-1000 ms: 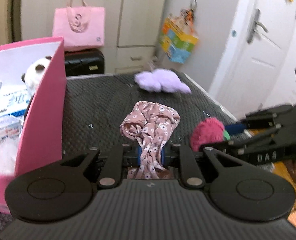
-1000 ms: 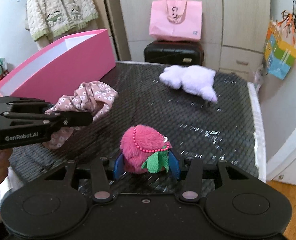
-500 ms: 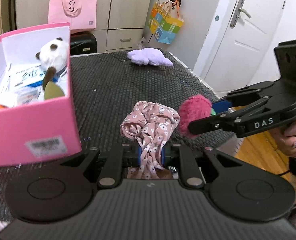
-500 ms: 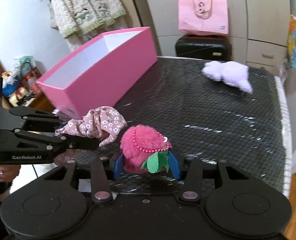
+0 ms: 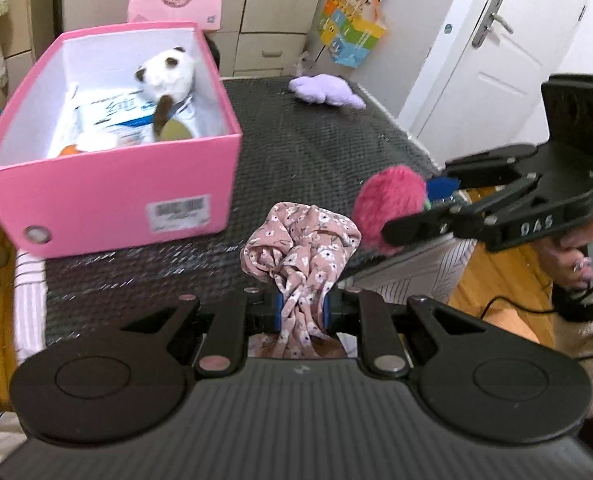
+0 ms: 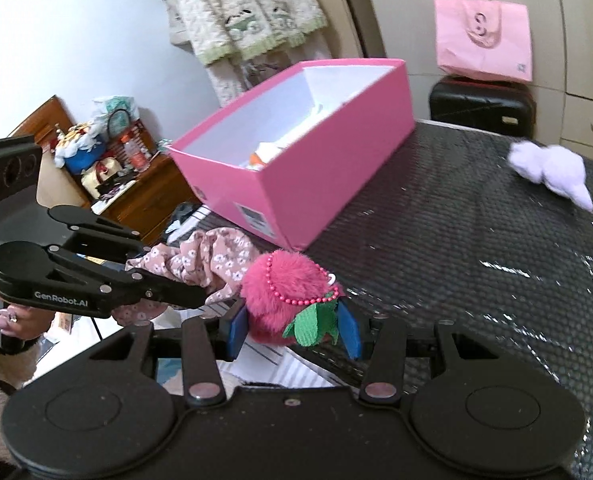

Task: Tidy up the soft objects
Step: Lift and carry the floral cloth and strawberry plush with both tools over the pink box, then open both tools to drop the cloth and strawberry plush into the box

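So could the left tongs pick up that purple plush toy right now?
Probably not: the left tongs are already shut on the flowered cloth, and the purple plush toy lies far across the black mat.

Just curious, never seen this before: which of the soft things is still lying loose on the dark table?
The lilac plush at the far end. The floral cloth and pink pompom are each clamped in a claw; the panda sits in the pink box.

Surface: table [image 5: 316,152] was covered by a dark, textured mat.
Left portion: pink box [image 5: 108,196] stood directly on the mat, open at the top.
Far right portion: lilac plush [image 5: 326,91] lay directly on the mat, well apart from the box.
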### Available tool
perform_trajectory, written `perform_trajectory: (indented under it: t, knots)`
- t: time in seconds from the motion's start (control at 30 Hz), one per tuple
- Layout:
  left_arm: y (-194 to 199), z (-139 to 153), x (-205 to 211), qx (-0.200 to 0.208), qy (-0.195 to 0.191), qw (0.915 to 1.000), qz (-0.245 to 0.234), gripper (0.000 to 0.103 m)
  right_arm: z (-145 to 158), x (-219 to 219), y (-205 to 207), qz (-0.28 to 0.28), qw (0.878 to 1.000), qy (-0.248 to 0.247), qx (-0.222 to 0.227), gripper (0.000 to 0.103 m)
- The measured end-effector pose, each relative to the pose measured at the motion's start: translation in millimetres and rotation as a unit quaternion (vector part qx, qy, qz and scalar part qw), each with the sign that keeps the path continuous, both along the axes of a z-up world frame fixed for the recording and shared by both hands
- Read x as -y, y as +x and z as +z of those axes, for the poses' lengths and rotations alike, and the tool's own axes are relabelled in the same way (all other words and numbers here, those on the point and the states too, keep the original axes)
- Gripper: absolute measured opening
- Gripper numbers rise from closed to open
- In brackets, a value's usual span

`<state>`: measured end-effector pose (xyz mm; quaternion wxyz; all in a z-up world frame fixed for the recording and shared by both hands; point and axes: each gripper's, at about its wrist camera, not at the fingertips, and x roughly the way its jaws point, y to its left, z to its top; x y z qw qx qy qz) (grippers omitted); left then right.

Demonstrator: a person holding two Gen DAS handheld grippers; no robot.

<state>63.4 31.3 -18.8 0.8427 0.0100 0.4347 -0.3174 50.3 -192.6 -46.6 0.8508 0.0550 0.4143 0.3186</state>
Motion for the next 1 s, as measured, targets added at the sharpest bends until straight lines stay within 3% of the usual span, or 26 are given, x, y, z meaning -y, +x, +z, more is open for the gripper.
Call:
perform_trajectory:
  t: [0.13, 0.33, 0.43, 0.57, 0.73, 0.9, 1.0]
  knots:
    - [-2, 13, -19, 0.008, 0.004, 0.9999, 0.010, 0.016, 14, -14, 3, 0.014, 1.000, 0.001, 0.012, 0.053]
    - [10, 35, -40, 0.063, -0.007, 0.9976, 0.030, 0.017, 39, -39, 18, 0.027, 0.997, -0.012, 0.069, 0.053]
    - [25, 41, -53, 0.084, -0.041, 0.9948, 0.041, 0.017, 51, -55, 30, 0.010, 0.990, -0.046, 0.132, 0.053]
    - [57, 43, -75, 0.107, -0.085, 0.9868, 0.087, 0.017, 57, -66, 61, 0.008, 0.989, -0.041, 0.144, 0.053]
    - [103, 44, -80, 0.162, -0.047, 0.9766, 0.133, 0.018, 57, -76, 104, 0.006, 0.989, -0.041, 0.145, 0.053]
    - [162, 30, -76, 0.130, -0.029, 0.9819, 0.135, 0.018, 45, -93, 149, 0.006, 0.990, -0.049, 0.134, 0.053]
    - [188, 25, -67, 0.132, 0.007, 0.9827, 0.130, 0.018, 36, -101, 179, 0.004, 0.992, -0.051, 0.118, 0.054]
